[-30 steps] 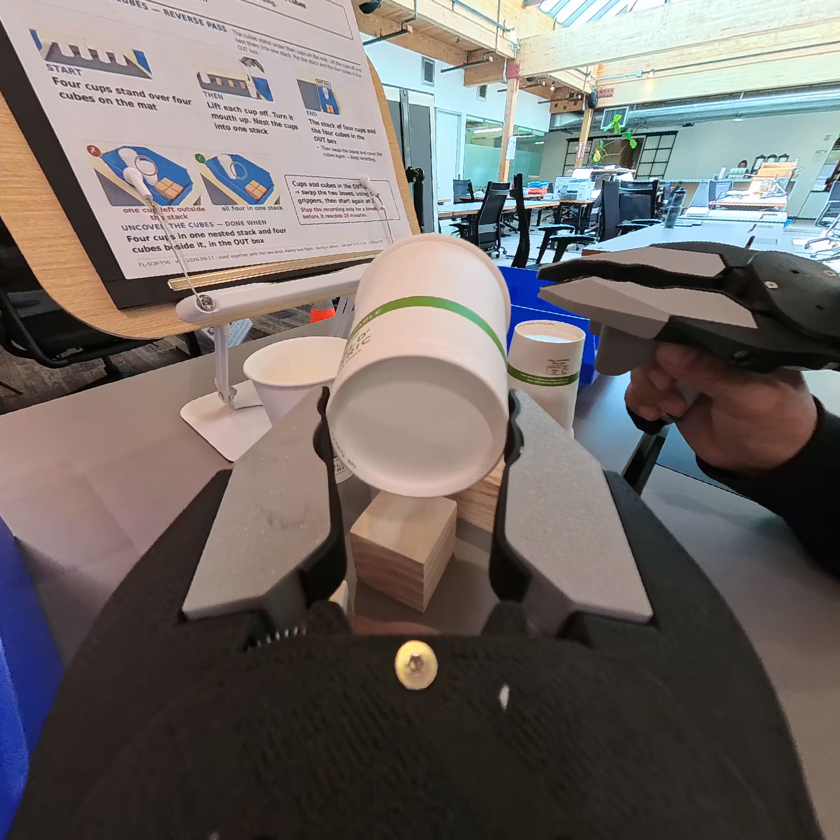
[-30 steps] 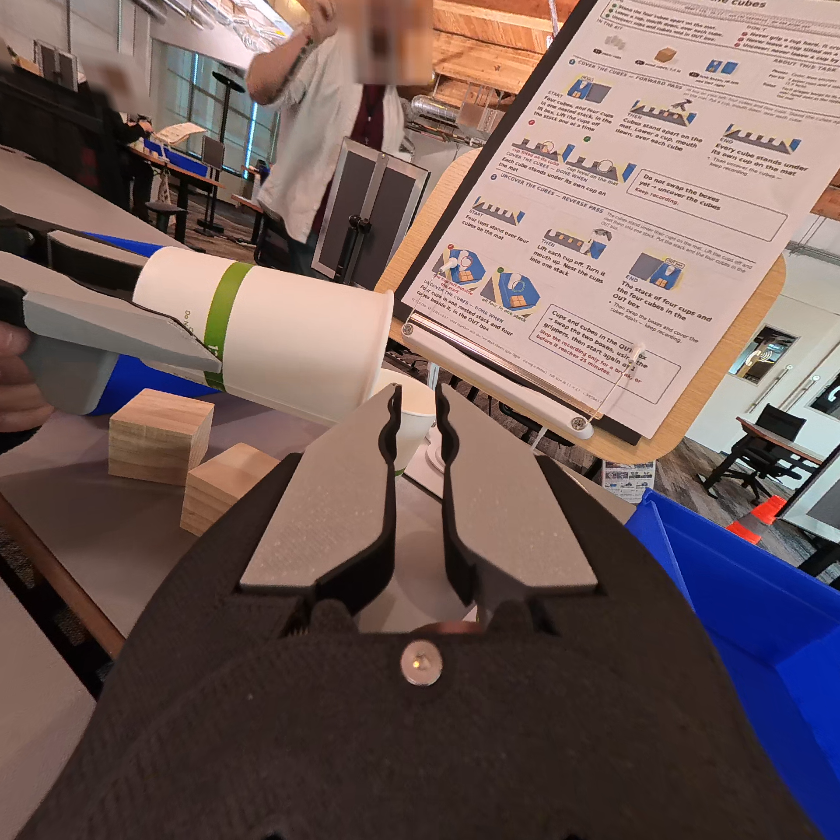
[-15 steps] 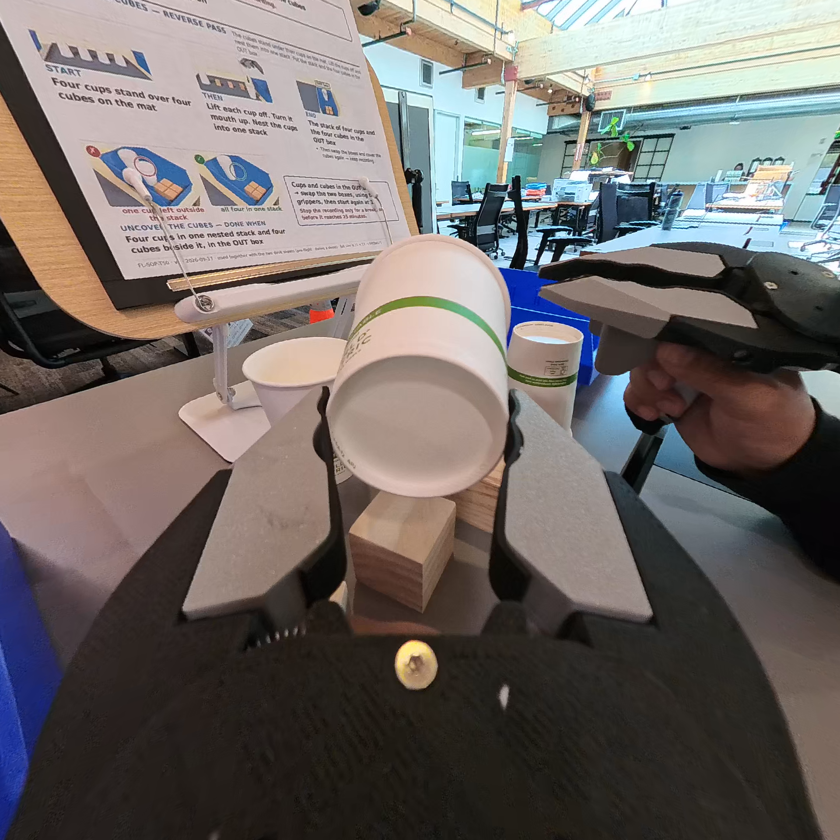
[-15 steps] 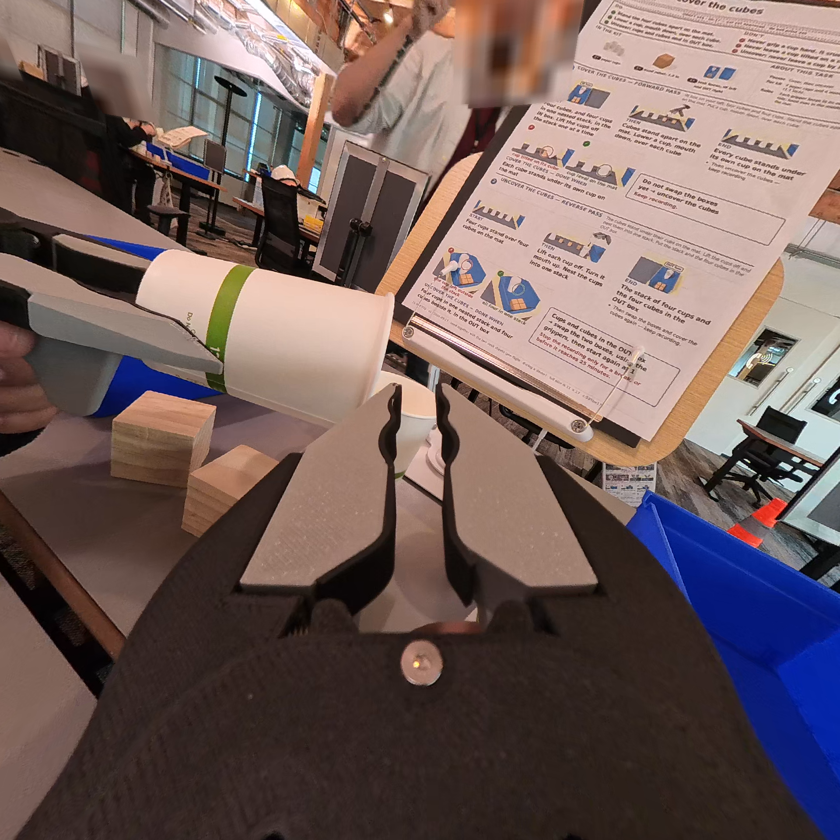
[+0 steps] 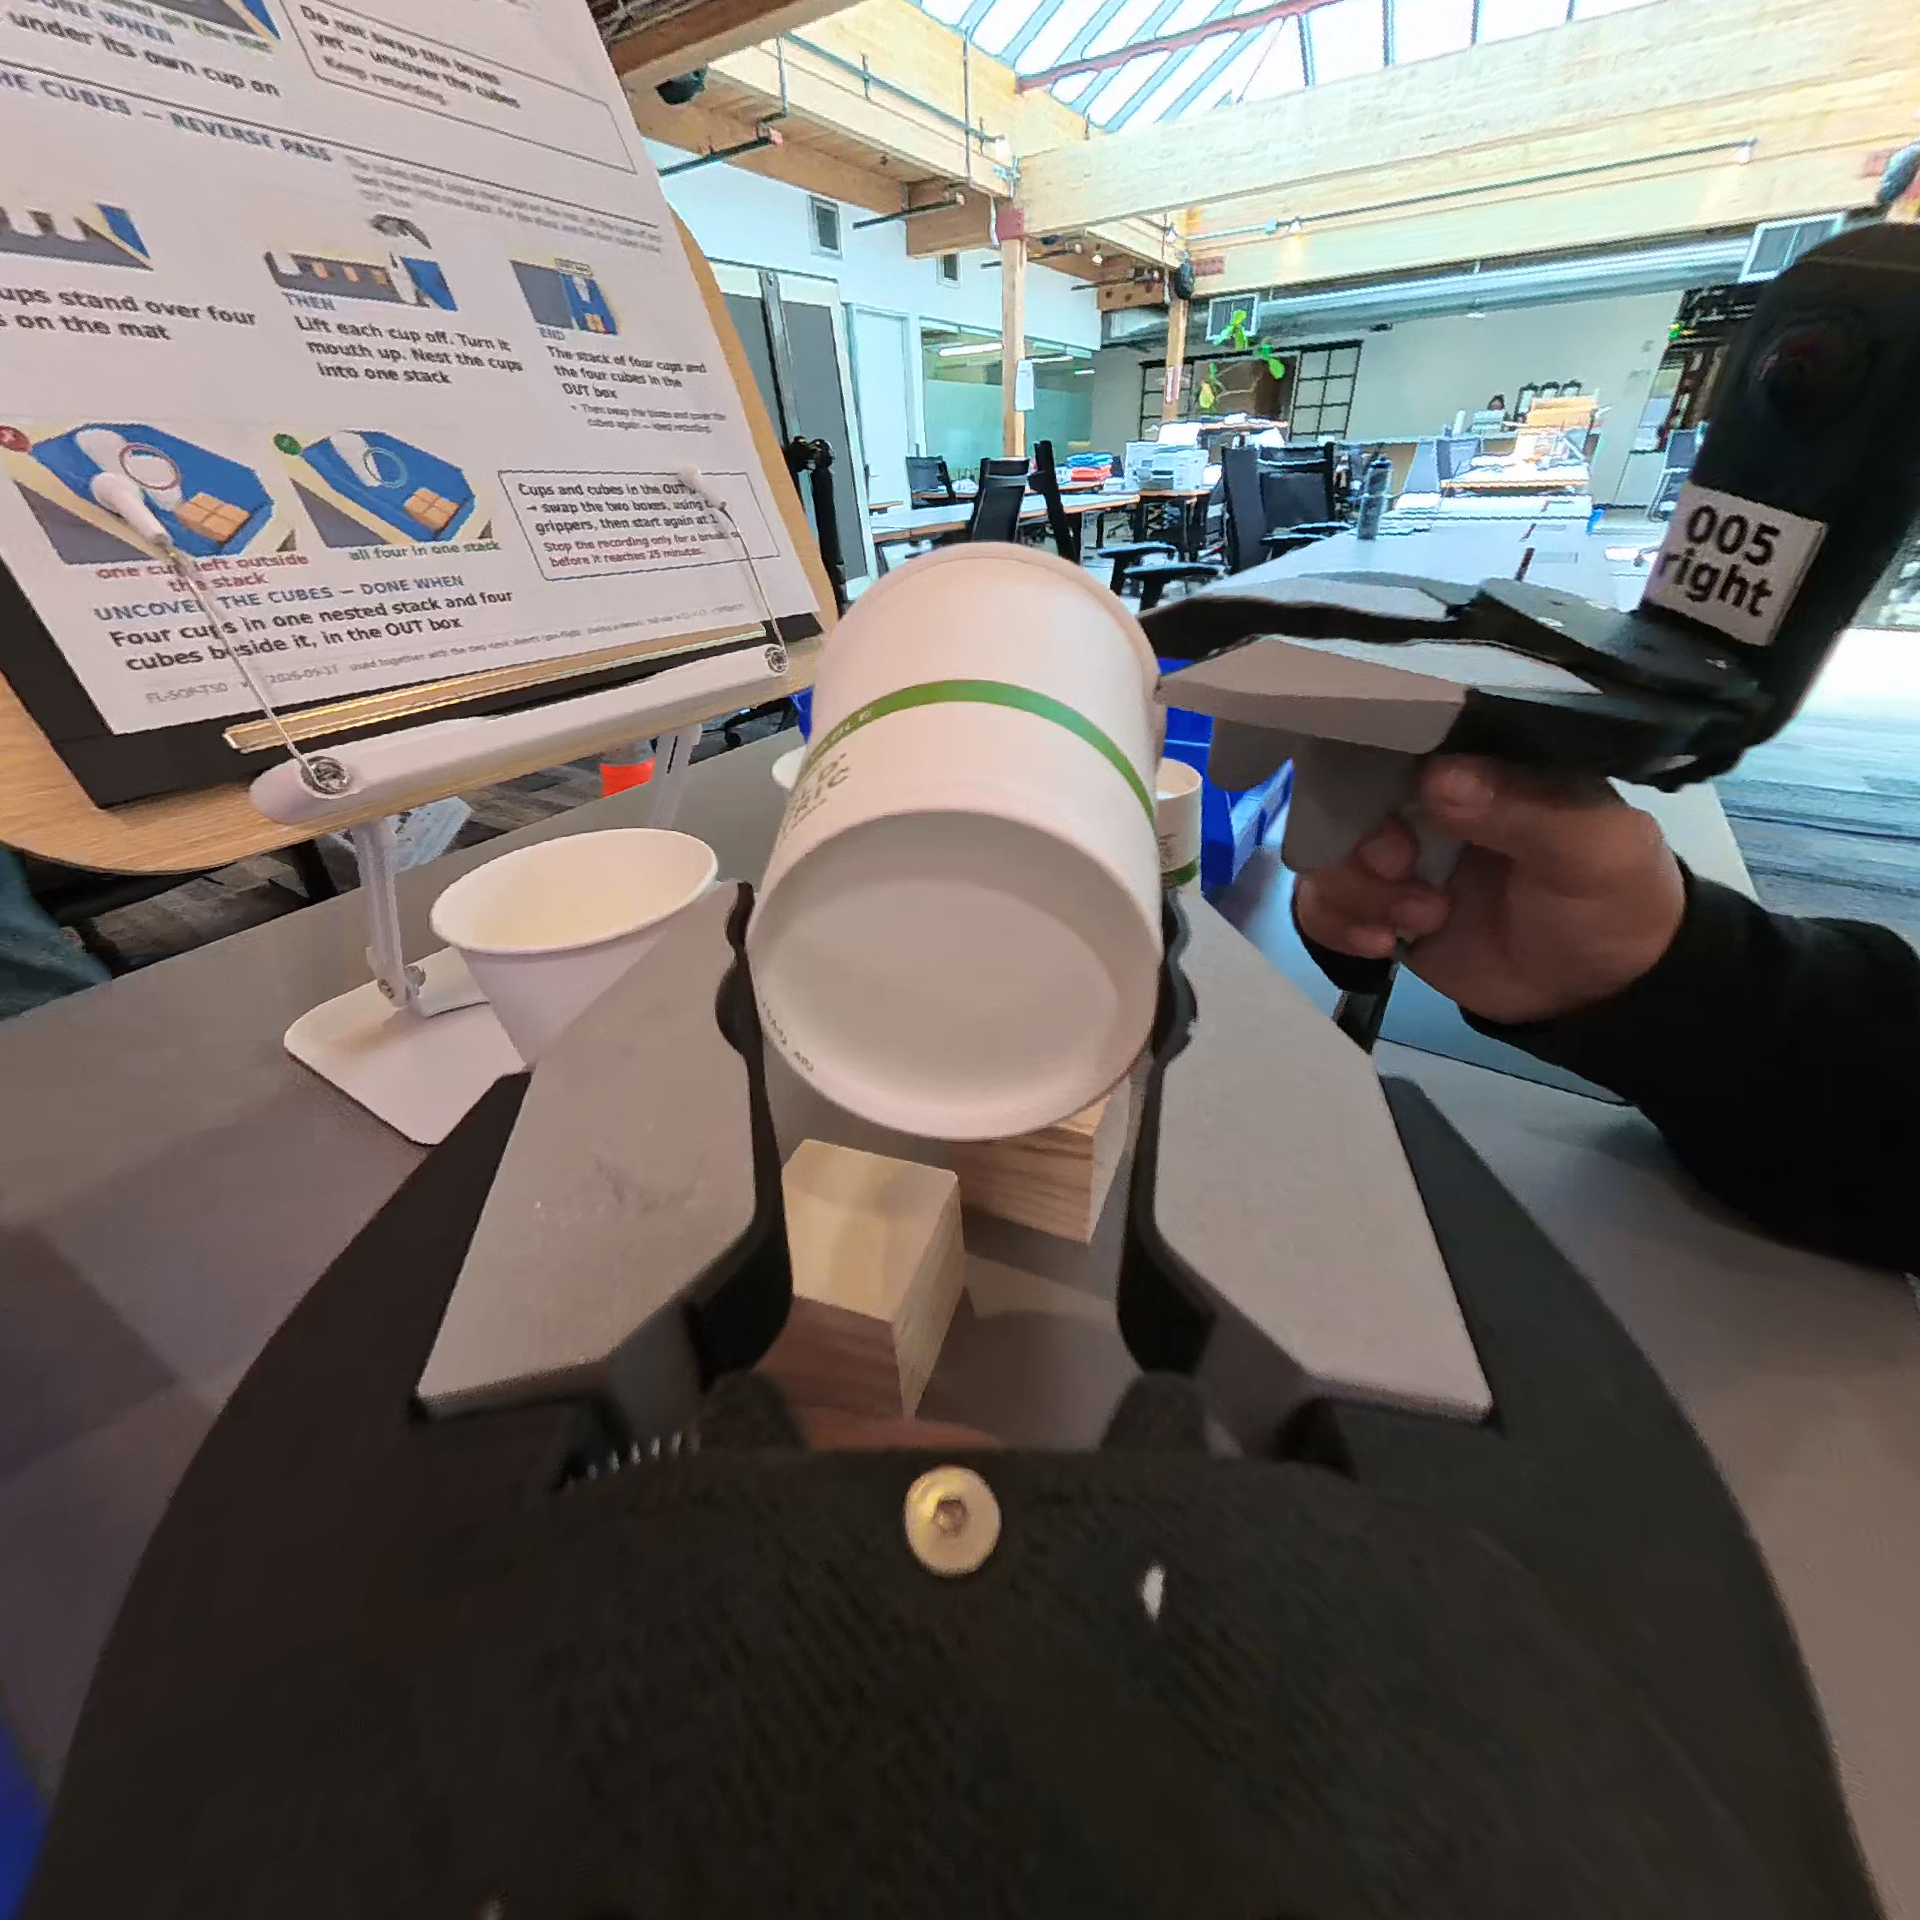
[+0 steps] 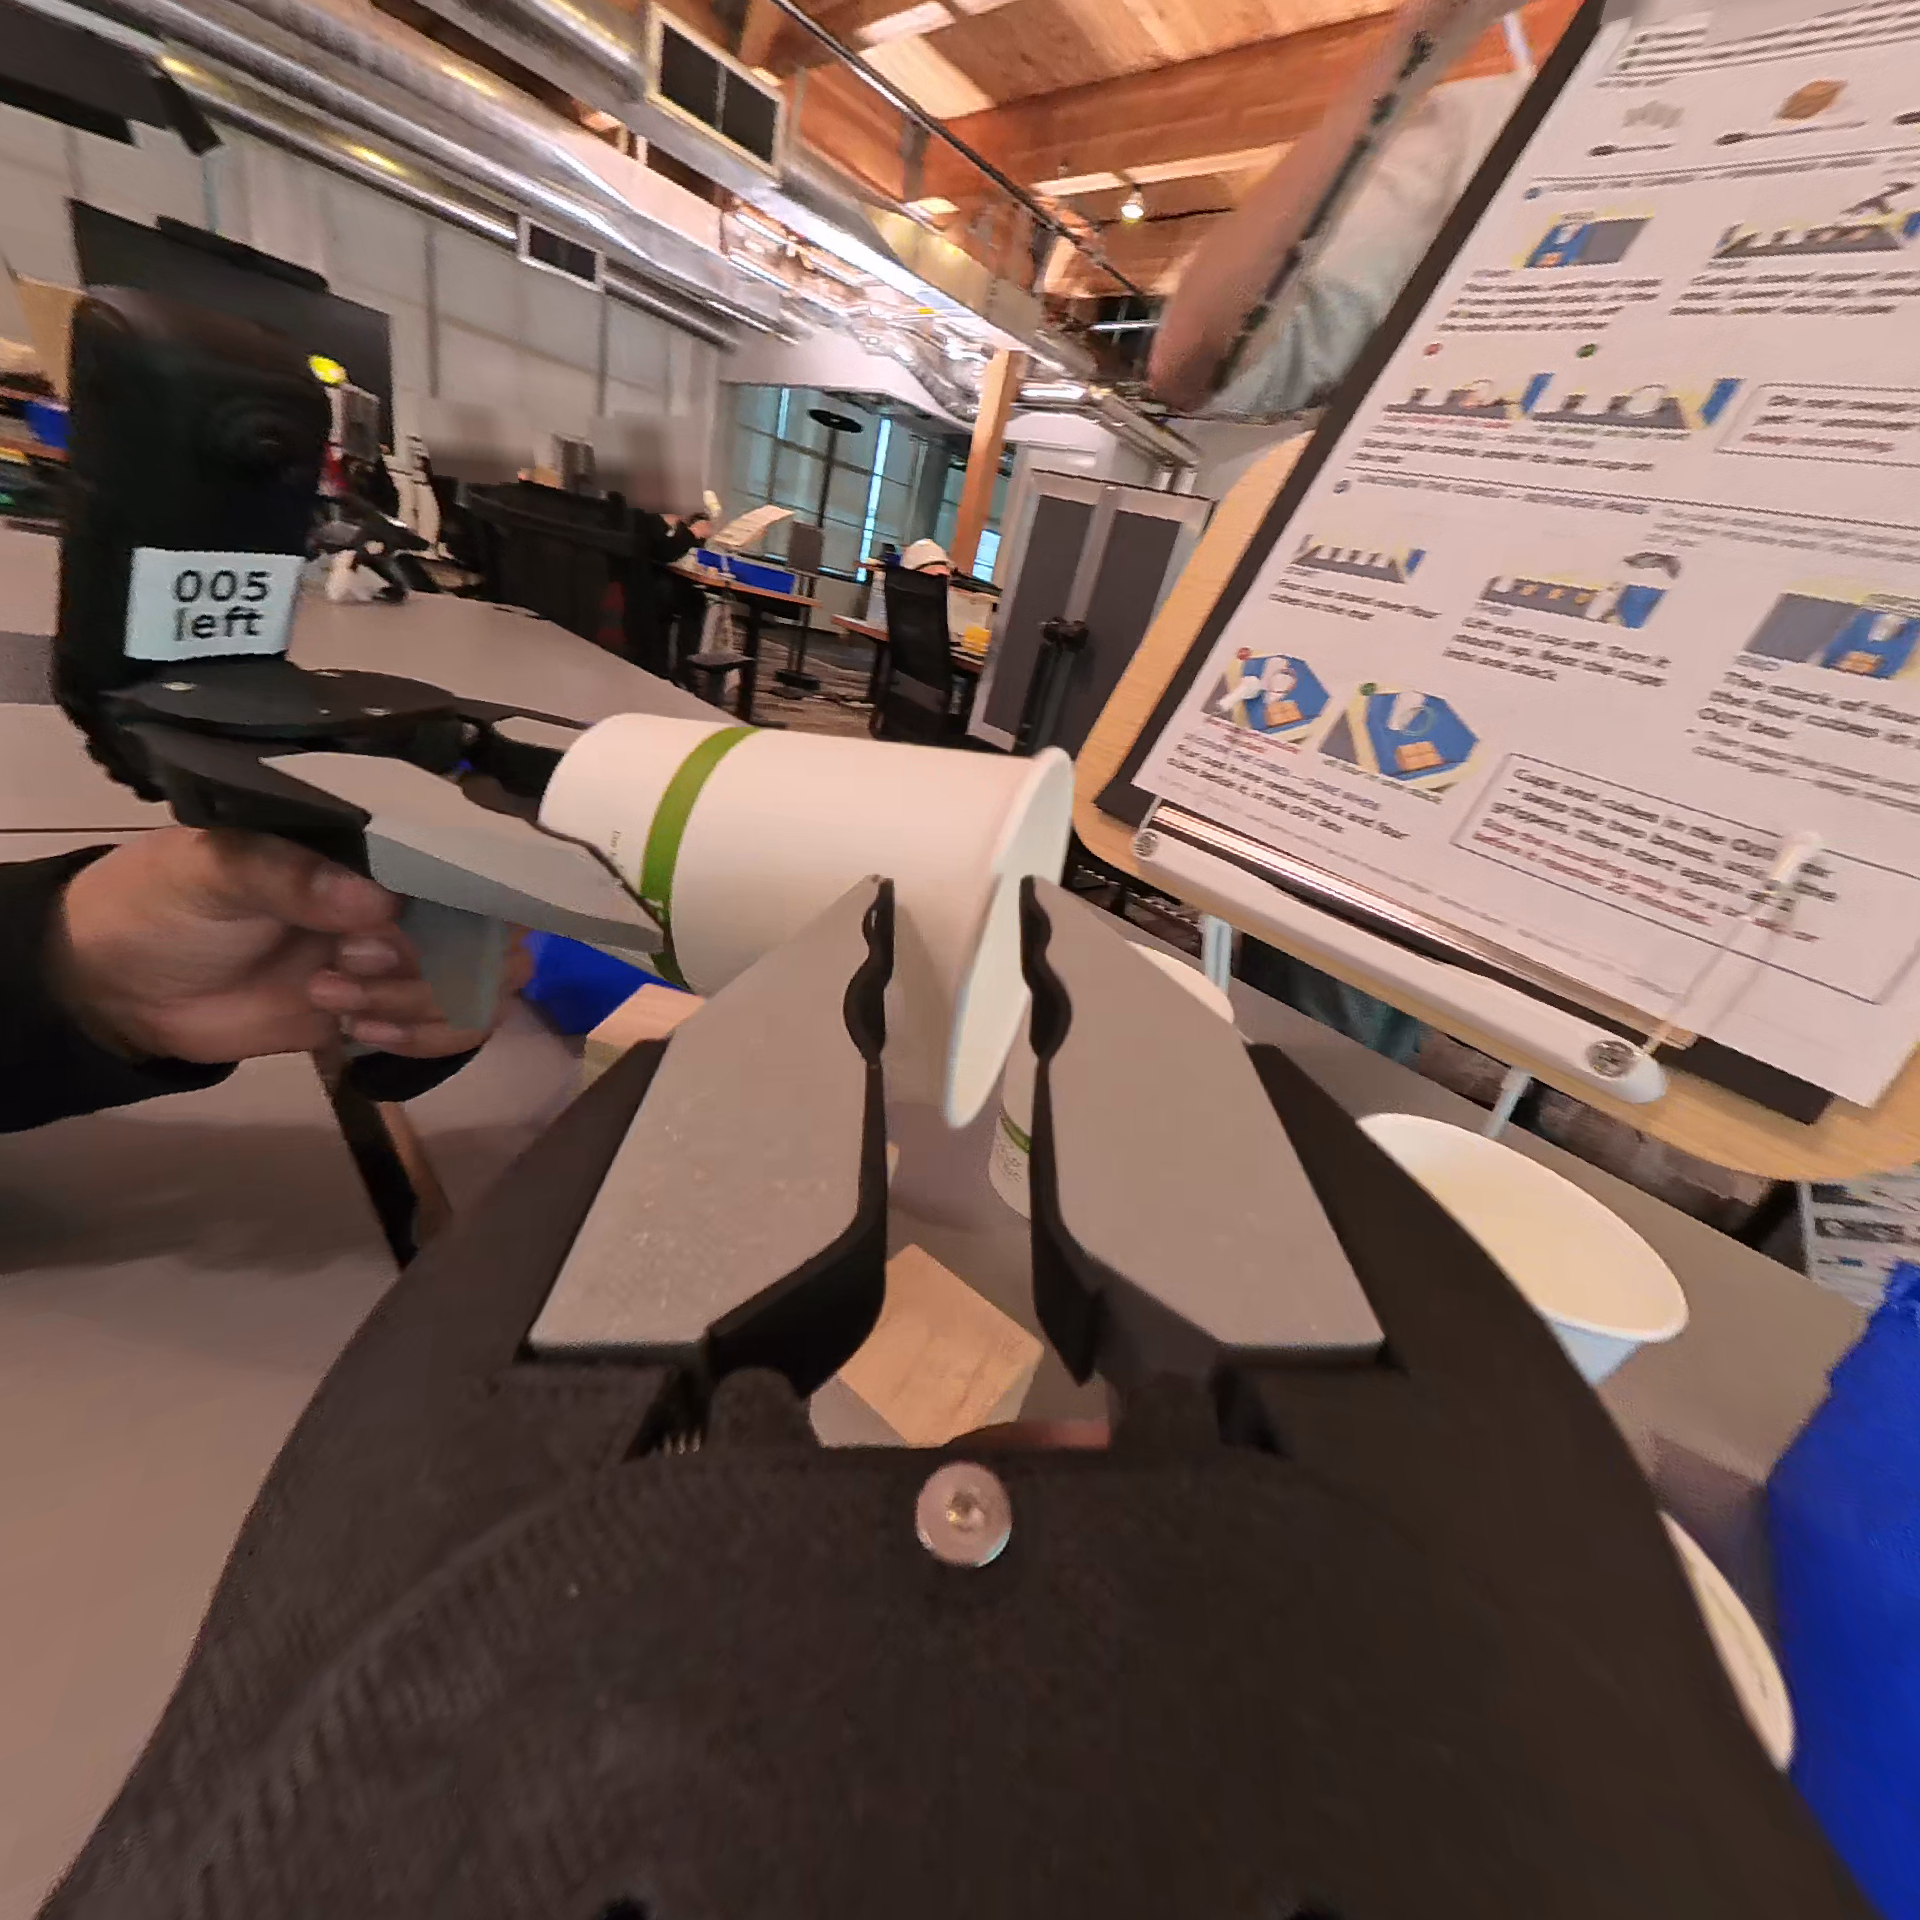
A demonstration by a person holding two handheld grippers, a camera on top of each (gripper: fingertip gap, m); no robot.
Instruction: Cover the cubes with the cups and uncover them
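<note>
Grey counter (image 5: 187, 1174) fills the frame's bottom. Left gripper (image 5: 951, 997) jaws pinch the sideways cup (image 5: 966, 873) at centre. Right gripper (image 6: 951, 956), jaws spread, should grab the rim gently.

Paper cups, bare wood cubes and matt grey tongs on a smooth worktop.
The held paper cup (image 5: 966, 831) looks smooth with a slight sheen; the wooden cube (image 5: 873, 1278) shows pale unfinished grain; the left tongs (image 5: 951, 997) have grainy matt grey pads on textured black plastic with a shiny metal screw (image 5: 952, 1521); the grey worktop (image 5: 156, 1164) is matt.
</note>
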